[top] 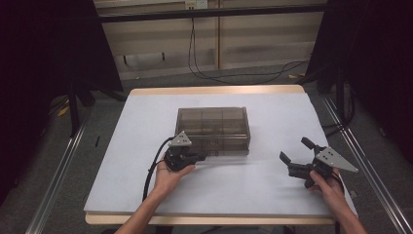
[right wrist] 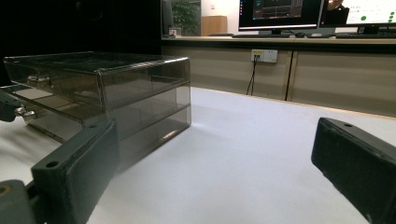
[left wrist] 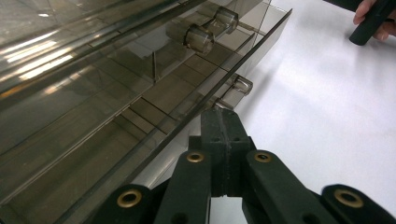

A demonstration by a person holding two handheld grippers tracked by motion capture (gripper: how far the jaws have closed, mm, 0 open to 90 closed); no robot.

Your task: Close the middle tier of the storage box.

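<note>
High view: drawer box (top: 213, 129) unlabelled, apparently; left gripper (top: 198, 158) closed beside it.

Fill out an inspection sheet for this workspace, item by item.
Surface: white table, wooden edges.
Job's things: smoky clear drawer box mid-table; lower drawer pulled out a little.
Clutter: nothing seen.
Grippers: left tool shut, tip at the lower drawer's front by its knob; right tool open, apart from the box, holding nothing.
Cables: black cable trails from the left tool; cords on the floor behind.
Surroundings: monitors on a desk, wall socket.
</note>
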